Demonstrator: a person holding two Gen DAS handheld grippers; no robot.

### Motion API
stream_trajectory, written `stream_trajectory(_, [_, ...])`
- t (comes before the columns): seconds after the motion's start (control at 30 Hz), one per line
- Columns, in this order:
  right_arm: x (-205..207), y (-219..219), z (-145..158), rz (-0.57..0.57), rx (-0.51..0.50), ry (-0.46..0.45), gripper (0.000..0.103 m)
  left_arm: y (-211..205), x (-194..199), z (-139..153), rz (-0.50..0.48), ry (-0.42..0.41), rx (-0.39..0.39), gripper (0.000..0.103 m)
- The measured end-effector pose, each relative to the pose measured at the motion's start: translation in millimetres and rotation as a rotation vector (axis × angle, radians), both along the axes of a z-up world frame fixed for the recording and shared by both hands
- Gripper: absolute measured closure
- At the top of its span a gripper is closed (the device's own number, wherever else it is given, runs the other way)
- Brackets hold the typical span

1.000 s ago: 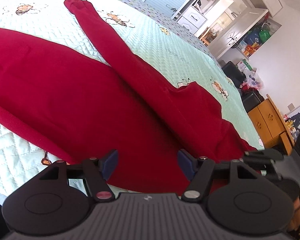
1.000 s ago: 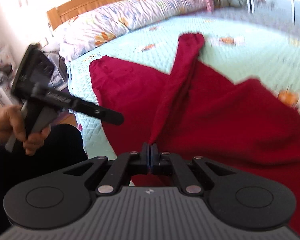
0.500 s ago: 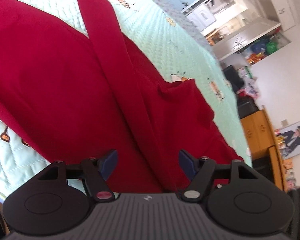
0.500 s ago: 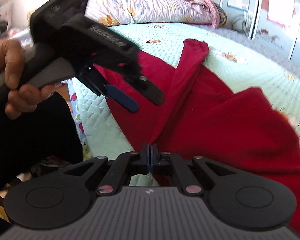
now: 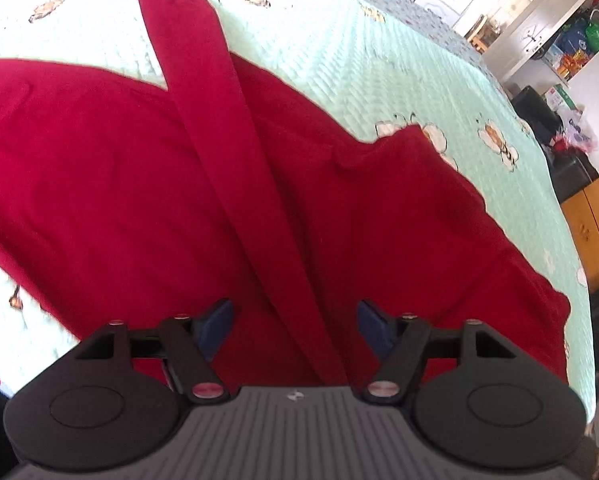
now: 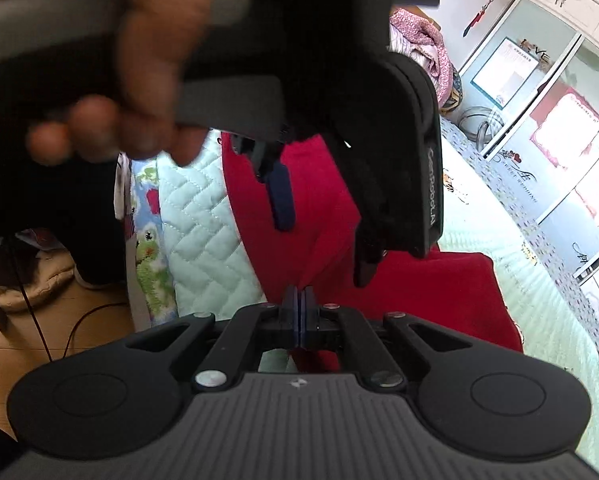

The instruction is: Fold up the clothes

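Your left claw (image 5: pixel 293 326) is closing, pads not yet pressing — the red garment's (image 5: pixel 99 184) sleeve (image 5: pixel 235 160) runs between its jaws and away to its cuff on the bed (image 5: pixel 339 60). Your right claw (image 6: pixel 299 312) is clenched on a fold of that sleeve — your left hand (image 6: pixel 139 80) hangs just above it.

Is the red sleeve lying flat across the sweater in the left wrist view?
Yes: the sleeve runs diagonally over the red sweater.
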State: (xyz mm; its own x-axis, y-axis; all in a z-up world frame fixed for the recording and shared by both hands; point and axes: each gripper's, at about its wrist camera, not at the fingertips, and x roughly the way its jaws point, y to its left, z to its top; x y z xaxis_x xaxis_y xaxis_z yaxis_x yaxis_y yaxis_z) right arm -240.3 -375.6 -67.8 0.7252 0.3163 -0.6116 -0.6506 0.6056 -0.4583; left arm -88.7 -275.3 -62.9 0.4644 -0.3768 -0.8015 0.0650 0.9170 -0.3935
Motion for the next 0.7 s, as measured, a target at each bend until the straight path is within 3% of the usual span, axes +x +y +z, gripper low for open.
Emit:
stream_trajectory(0.03, [0, -1, 0, -0.003, 0.003, -0.002, 0.102, 1, 1, 0, -0.007, -0.008, -0.006, 0.092])
stream_trajectory(0.07, [0, -2, 0, -0.006, 0.009, -0.003, 0.102, 4, 2, -1, 0.001, -0.005, -0.023, 0.098])
stream_trajectory(0.17, [0, -4, -2, -0.017, 0.018, -0.005, 0.102, 19, -1, -8, 0.042, 0.017, -0.069, 0.097])
stream_trajectory(0.33, [-5, -4, -8, -0.019, 0.025, -0.014, 0.102, 29, -18, -3, 0.03, -0.031, -0.082, 0.098])
stream_trajectory(0.5, [-11, -6, -9, -0.028, 0.044, -0.033, 0.102, 28, -29, 5, -0.012, -0.058, -0.074, 0.099])
stream_trajectory(0.7, [-16, -7, -18, -0.039, 0.047, -0.056, 0.099, 26, -33, -11, -0.024, -0.044, -0.025, 0.098])
